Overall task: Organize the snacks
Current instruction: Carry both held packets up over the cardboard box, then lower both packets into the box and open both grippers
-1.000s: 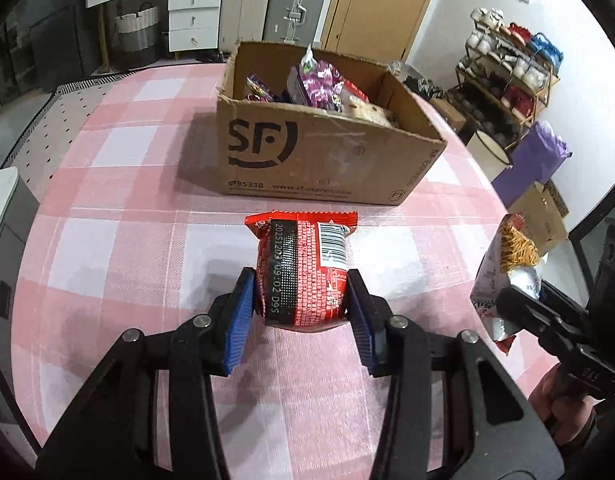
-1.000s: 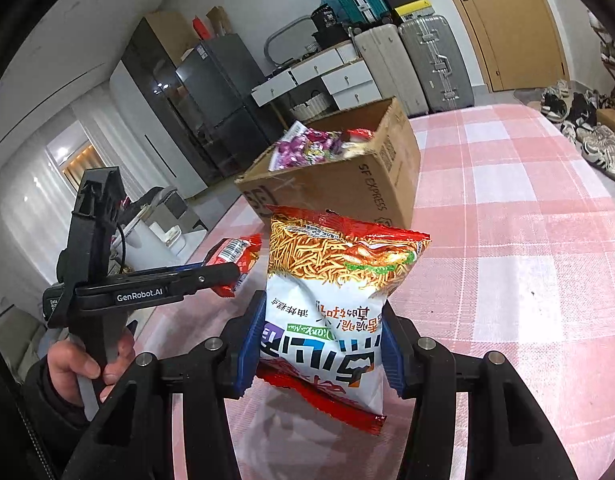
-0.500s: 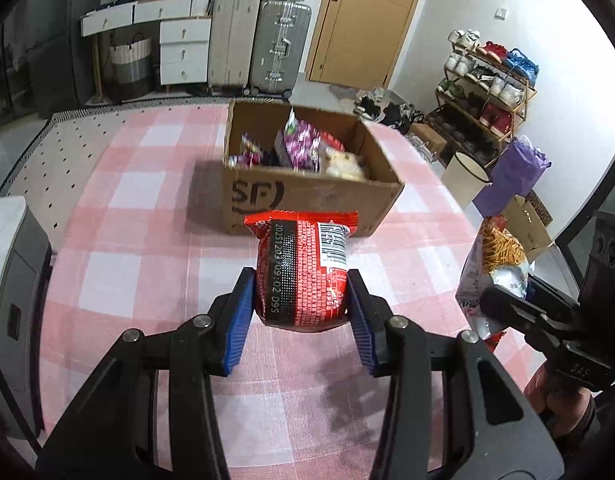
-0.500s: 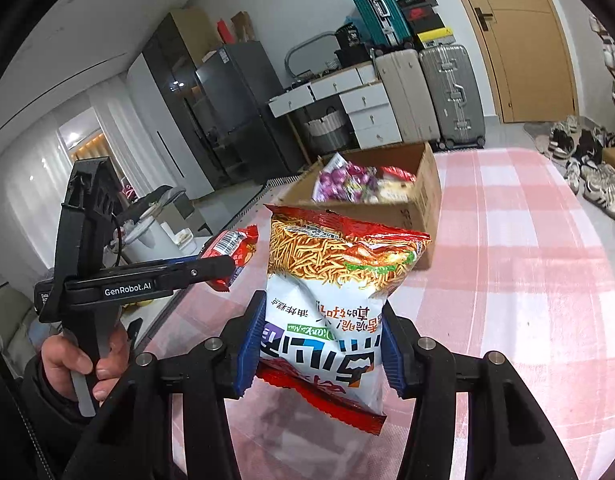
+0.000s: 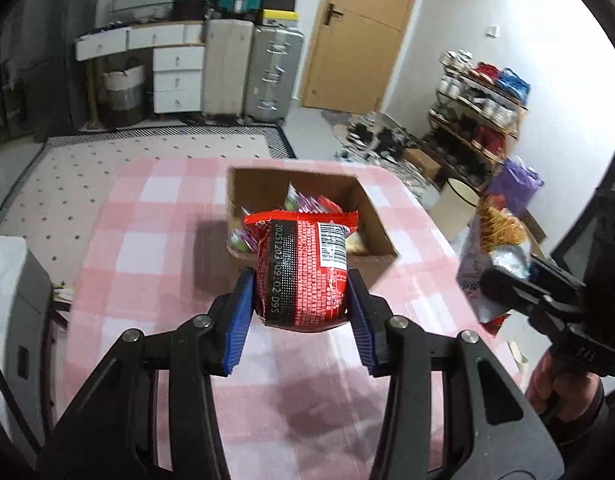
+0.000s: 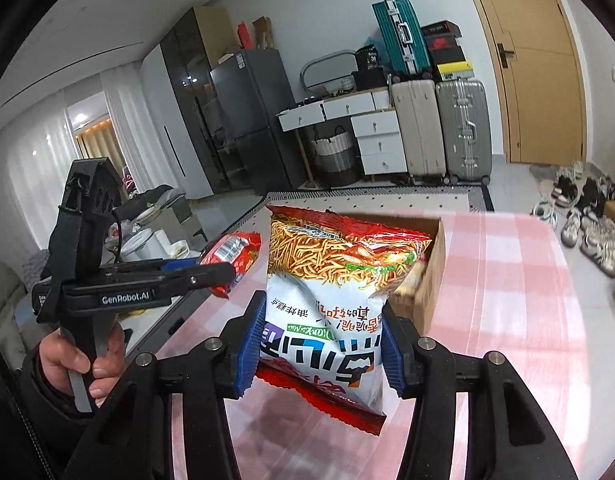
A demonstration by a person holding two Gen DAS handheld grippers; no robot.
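The left gripper (image 5: 301,308) pinches a small red snack packet (image 5: 303,270) by its lower sides between the blue pads (image 5: 240,320), the packet standing upright with its crimped top edge free. Ahead of and below this gripper sits the open cardboard box (image 5: 377,222) on the pink checked tablecloth (image 5: 147,248), already part-filled with purple and pale wrappers. To do the drop well, I judge the packet should be carried on until it hangs fully over the opening, clear of the near wall, then lowered before the pads part, so it lands flat on the pile instead of tipping out. To the right, the right gripper (image 6: 321,350) clamps a larger noodle-snack bag (image 6: 335,292) across its lower half; the box (image 6: 433,276) lies just beyond it, slightly to its right. The two packets hang side by side, so releasing one at a time, red packet toward the emptier side, should keep the grippers from crowding each other above the opening.
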